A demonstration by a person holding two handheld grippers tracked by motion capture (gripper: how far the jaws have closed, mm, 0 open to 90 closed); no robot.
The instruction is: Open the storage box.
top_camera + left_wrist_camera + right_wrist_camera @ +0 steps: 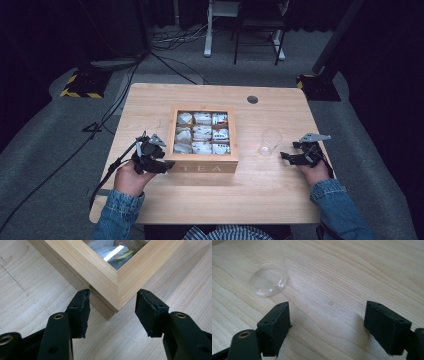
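Observation:
A wooden tea box (203, 167) marked TEA stands mid-table, its glass lid showing several compartments of white tea bags (202, 132). My left gripper (167, 164) is open at the box's front left corner (117, 287), one jaw on each side of that corner, not touching it. A clear plastic cup (270, 141) stands upright to the right of the box. My right gripper (285, 157) is open just right of the cup, low over the table; the cup's base (268, 281) lies ahead and left of its jaws, with nothing between them.
The light wooden table (260, 190) has a round cable hole (252, 99) near its far edge. Beyond the table are floor cables, stand bases with yellow-black tape (80, 86) and chair legs. The person's denim sleeves (118, 212) rest at the near edge.

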